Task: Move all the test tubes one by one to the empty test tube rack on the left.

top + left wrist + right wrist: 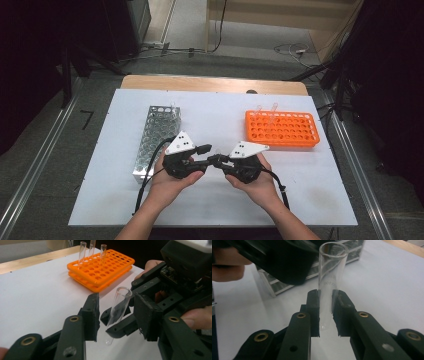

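Mid hand-off at frame centre: right gripper [325,315] clamps the glass tube [329,287]; left gripper [117,312], jaws wide, probably needs closing next.

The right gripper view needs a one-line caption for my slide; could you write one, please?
Right gripper clamps a clear test tube upright above the white table, metal rack behind.

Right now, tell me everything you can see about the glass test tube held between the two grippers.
The test tube is clear glass, empty, with an open flared rim up and a rounded bottom down, faint printed marks on its wall. It stands near upright above the white table. The right gripper clamps its lower part; the left gripper stands open around it, not touching.
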The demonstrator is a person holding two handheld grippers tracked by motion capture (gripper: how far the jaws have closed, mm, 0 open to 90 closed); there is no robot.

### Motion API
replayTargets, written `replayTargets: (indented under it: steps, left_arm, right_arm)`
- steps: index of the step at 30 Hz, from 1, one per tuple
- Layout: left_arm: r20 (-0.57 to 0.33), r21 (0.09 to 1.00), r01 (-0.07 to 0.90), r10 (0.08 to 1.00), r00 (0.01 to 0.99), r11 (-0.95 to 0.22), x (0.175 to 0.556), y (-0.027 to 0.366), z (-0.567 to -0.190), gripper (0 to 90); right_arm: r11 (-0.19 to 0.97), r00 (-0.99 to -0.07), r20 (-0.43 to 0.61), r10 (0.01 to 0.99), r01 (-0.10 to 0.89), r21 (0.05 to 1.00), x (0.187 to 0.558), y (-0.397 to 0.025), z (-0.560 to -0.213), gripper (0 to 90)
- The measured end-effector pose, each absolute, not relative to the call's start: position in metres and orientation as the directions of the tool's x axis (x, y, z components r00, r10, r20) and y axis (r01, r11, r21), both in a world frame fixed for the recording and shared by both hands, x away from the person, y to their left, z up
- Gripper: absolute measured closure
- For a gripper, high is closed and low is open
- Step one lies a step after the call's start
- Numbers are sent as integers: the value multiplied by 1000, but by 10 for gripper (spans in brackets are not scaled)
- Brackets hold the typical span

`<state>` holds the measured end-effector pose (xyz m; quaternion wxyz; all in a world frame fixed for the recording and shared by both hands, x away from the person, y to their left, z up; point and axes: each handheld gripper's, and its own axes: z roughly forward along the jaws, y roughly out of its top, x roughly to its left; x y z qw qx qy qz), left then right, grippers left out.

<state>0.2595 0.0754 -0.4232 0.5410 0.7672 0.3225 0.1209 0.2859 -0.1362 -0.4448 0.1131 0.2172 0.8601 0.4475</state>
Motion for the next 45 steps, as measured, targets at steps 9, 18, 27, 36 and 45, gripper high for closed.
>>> replayTargets:
  steps: [9, 18, 27, 36, 45]
  left_arm:
    - [-117, 910, 333, 617, 778, -247, 256, 69, -424, 740]
    - [-112, 910, 335, 634, 765, -244, 259, 72, -424, 765]
    - [-135, 915, 348, 659, 740, -203, 261, 84, -421, 765]
    - [-135, 916, 353, 681, 719, -191, 265, 97, -417, 765]
    - [-149, 918, 363, 712, 686, -157, 270, 118, -413, 765]
  right_arm:
    - [521, -895, -4, 445, 255, 815, 279, -128, -441, 737]
    - [505, -892, 25, 452, 279, 817, 281, -130, -443, 723]
    - [473, -878, 37, 477, 292, 831, 285, -149, -448, 479]
    - [406, -847, 68, 528, 322, 855, 289, -183, -443, 217]
    - [365, -812, 95, 576, 360, 859, 288, -222, -445, 19]
